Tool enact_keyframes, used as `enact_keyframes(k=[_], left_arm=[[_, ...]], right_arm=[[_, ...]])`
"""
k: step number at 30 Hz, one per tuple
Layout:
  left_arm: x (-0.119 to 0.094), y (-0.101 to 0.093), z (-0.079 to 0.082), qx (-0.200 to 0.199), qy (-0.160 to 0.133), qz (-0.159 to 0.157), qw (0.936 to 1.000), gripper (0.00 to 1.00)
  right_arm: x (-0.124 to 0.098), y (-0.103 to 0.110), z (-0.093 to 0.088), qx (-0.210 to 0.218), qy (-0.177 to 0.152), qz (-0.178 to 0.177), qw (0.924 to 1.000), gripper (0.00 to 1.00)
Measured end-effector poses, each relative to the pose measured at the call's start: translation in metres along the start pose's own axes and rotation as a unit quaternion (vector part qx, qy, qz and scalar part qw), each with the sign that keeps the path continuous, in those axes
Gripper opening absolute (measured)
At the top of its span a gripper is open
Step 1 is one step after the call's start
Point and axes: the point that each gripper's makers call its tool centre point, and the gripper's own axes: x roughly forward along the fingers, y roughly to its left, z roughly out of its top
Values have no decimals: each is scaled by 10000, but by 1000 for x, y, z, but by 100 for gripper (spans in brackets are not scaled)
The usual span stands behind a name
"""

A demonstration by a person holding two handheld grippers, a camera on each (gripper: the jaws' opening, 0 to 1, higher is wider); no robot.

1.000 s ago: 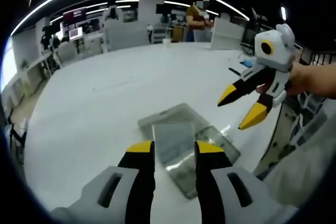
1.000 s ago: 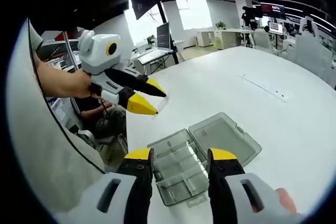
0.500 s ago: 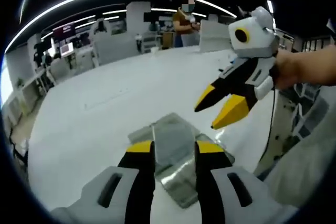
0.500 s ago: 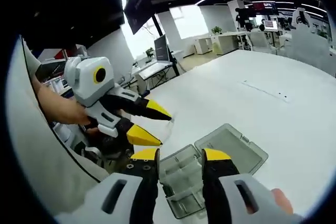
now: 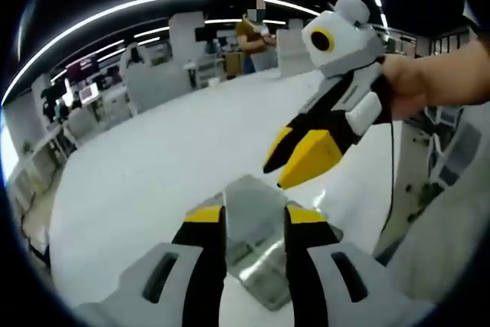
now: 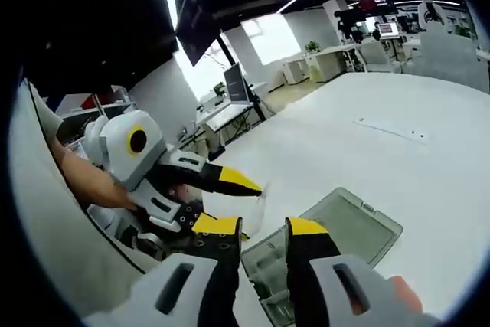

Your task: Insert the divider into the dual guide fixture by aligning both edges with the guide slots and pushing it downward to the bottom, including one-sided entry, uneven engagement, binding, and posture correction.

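In the left gripper view, the left gripper stands at the bottom with its two yellow-tipped jaws a little apart. Between them stands one clear, flat divider, upright, and the jaws seem to pinch it by its two side edges. Just behind and under the divider lies one clear plastic box on the white table. This box is the fixture with the slots, and its lid lies open and flat.

A bit farther, up and to the right, hangs the right gripper, held by one hand. Its two yellow tips are nearly together and hold nothing.

In the right gripper view, the right gripper shows its own two jaws with only a narrow gap, and nothing sits in that gap. Right past them is the same box, with the open lid beside it on the table. From the left comes the left gripper (one hand holds it), and the thin clear divider sits at its tips, above the near end of the box. I cannot tell if the divider touches the box yet.

Far away, across the table, one person stands among desks and screens.
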Motion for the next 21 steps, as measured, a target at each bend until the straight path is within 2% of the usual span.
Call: enact_keyframes(k=[21], left_arm=[[2, -2, 11, 539, -99, 79, 9985, 26]], right_arm=[[5, 0, -4, 275, 222, 10, 9994, 1]])
